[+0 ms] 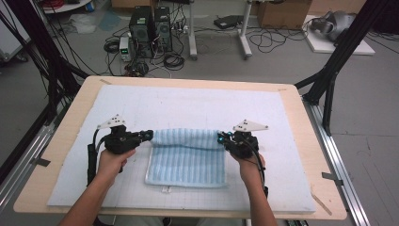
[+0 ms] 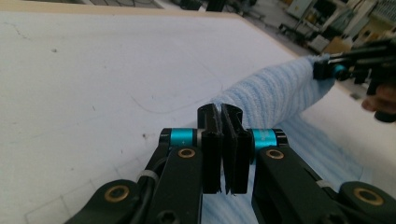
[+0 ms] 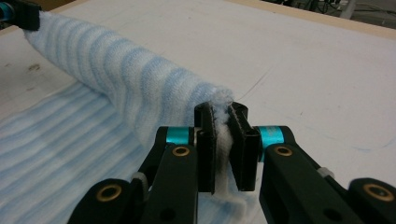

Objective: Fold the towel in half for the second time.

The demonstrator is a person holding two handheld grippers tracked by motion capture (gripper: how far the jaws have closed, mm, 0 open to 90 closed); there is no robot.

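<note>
I have the left gripper (image 2: 223,140) and right gripper (image 3: 227,144) both clamped on the striped towel's (image 1: 187,155) far corners, edge lifted off the mat (image 1: 188,106).

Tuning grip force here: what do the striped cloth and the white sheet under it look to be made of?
The striped cloth looks like soft terry cotton, matte: fuzzy looped pile, fibres fraying between the right hand-held gripper jaws. The white sheet seems to be thin matte foam or felt padding, scuffed; which one is unclear.
</note>
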